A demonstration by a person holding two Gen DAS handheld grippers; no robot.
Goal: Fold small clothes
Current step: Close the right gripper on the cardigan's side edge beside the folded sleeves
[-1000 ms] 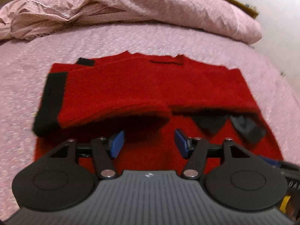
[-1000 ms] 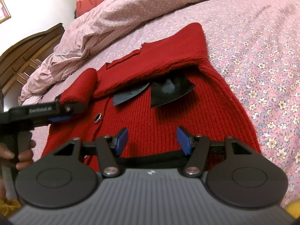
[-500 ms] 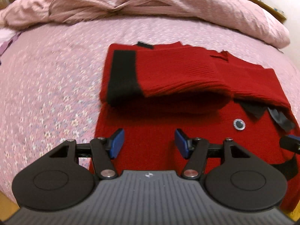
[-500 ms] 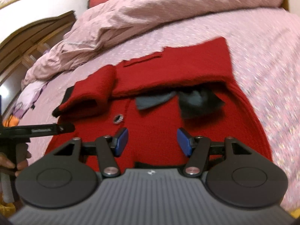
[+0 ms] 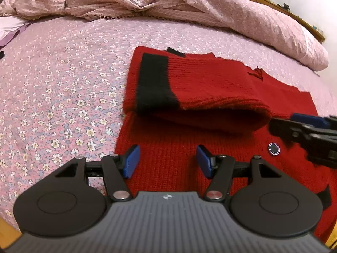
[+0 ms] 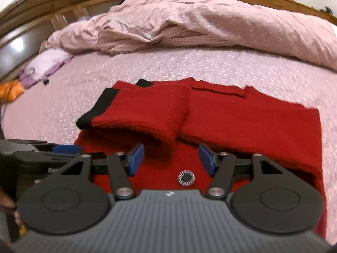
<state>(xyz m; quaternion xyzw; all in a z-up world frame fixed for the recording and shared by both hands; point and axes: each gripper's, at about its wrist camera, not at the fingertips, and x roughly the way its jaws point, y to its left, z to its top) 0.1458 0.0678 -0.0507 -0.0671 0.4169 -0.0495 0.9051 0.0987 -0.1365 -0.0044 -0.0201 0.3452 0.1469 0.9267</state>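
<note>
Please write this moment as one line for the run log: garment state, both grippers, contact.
red cardigan: flat on bed, sleeves folded across | left gripper: open, empty, over hem | right gripper: open, empty, above button | contact: none

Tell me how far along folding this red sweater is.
Done: both sleeves lie folded across the red sweater on the bed. In hand: nothing; the left gripper and right gripper are open above its lower part. Left: folding the body, probably the bottom half up over the sleeves.
</note>
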